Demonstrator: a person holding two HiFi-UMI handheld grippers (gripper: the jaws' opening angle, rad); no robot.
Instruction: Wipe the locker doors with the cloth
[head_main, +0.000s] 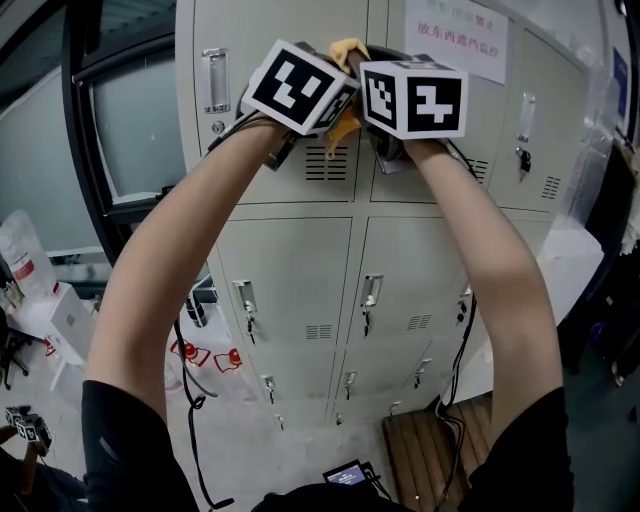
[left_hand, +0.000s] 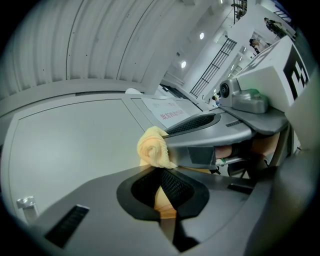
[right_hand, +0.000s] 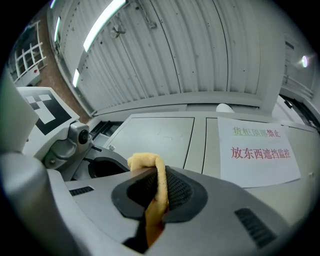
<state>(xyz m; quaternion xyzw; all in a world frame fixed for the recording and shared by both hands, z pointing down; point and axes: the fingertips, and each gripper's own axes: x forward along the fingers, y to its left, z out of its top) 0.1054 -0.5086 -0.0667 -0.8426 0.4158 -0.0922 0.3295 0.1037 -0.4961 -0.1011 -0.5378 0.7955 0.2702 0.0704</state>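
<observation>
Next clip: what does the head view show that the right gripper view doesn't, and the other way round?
Head view only: both forearms raised, and the lower locker rows with their handles.

Right gripper view only: the right gripper with its jaws shut on the yellow cloth, and the ribbed ceiling with strip lights.

Both: the cloth, the pale top locker doors and the white paper notice.

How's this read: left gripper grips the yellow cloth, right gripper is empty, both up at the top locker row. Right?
One error: the right gripper is not empty. The right gripper view shows it shut on the yellow cloth too. The left gripper grips it, both up at the top locker row.
</observation>
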